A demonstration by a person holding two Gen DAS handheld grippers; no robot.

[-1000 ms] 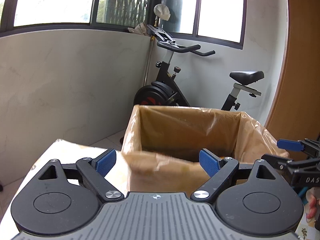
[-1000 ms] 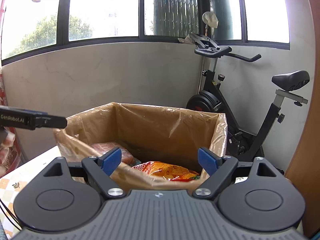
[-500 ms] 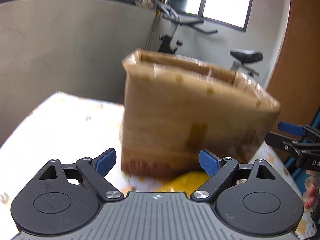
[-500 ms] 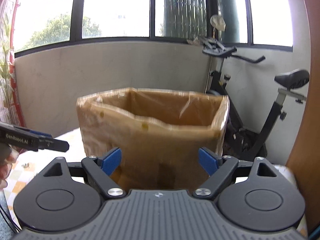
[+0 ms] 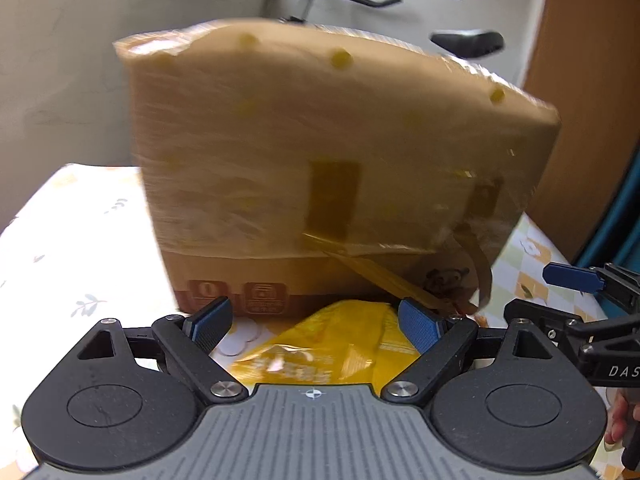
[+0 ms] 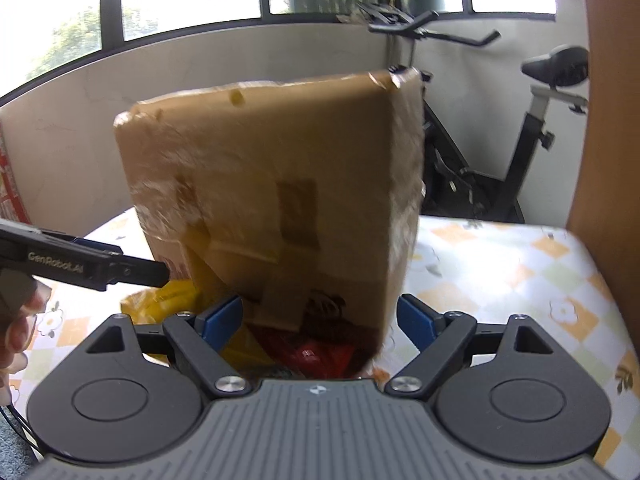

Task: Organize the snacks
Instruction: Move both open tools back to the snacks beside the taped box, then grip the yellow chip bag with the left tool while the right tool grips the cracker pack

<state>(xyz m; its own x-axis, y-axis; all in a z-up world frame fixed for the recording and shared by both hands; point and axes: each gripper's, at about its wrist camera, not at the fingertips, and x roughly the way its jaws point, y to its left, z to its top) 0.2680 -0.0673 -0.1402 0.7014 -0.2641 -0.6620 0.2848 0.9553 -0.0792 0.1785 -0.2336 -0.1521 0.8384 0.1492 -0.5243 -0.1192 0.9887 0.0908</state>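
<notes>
A tall cardboard box (image 5: pixel 320 152) wrapped in clear tape stands on the flowered tablecloth (image 5: pixel 68 248). The same box (image 6: pixel 272 200) fills the right wrist view. A yellow snack bag (image 5: pixel 320 348) lies on the cloth in front of the box, under my left gripper (image 5: pixel 316 322), which is open with nothing between its pads. A red snack packet (image 6: pixel 316 354) lies at the box's foot beneath my right gripper (image 6: pixel 320 316), also open and empty. The yellow bag (image 6: pixel 160 300) shows at the left there. The box's inside is hidden from both views.
An exercise bike (image 6: pixel 520 128) stands behind the table by the wall. A brown wooden panel (image 6: pixel 612 120) rises at the right. The right gripper (image 5: pixel 580 292) shows at the right edge of the left view, the left gripper (image 6: pixel 80 266) at the left of the right view.
Both grippers have dropped from above the box's open top to low in front of it. The snacks inside are out of sight; the yellow bag and red packet have come into view.
</notes>
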